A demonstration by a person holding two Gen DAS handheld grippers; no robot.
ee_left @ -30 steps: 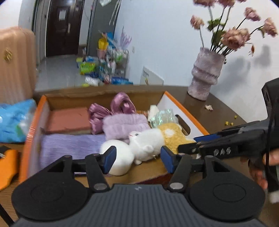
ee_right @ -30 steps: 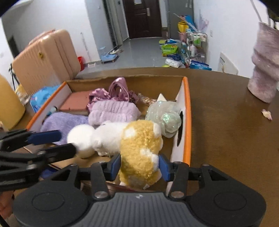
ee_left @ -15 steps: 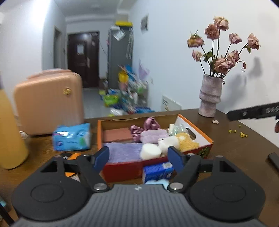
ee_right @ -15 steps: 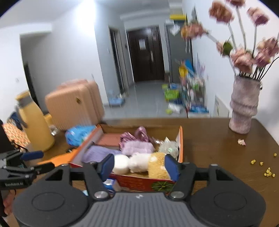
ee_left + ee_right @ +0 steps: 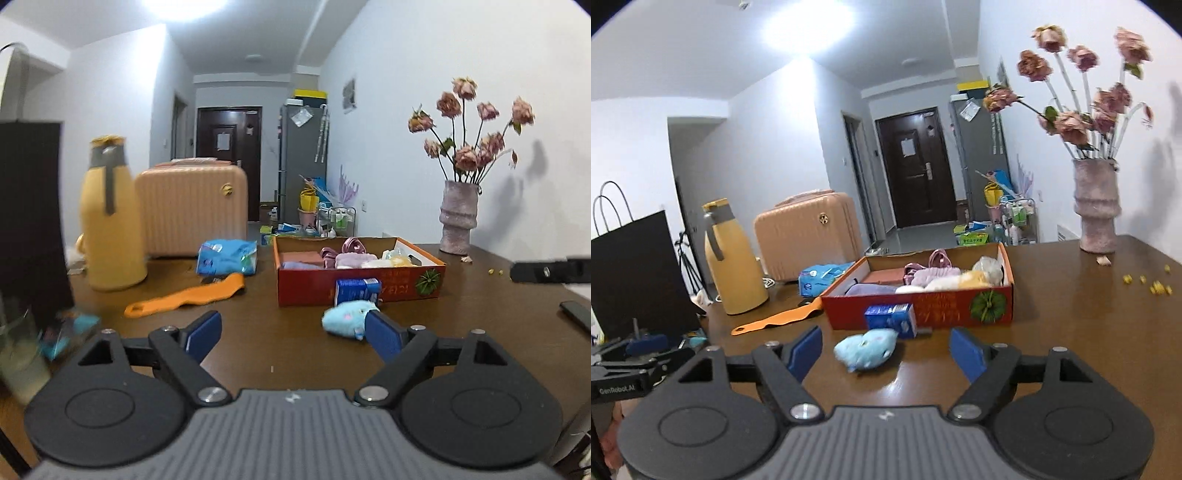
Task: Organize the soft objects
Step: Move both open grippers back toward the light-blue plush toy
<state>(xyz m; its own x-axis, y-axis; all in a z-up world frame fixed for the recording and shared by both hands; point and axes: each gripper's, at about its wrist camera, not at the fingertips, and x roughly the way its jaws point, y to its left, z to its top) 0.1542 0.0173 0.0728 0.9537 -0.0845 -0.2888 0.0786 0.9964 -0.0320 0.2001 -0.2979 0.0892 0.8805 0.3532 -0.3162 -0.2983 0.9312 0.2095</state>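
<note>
Brown desk (image 5: pixel 1089 332), mid-tidy: the box (image 5: pixel 923 306) at centre already holds a row of plush toys (image 5: pixel 942 278), while a blue plush (image 5: pixel 866 349) lies loose before it, likely next. Both claws, left (image 5: pixel 293 332) and right (image 5: pixel 886 350), have just been opening wide, nothing between them, seemingly readying a fresh pick.

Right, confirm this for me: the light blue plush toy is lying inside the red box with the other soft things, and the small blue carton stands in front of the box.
Not quite. The light blue plush toy is not inside the red box; it lies on the table in front of it, next to the small blue carton. The right wrist view shows this. The carton does stand in front of the box.
</note>
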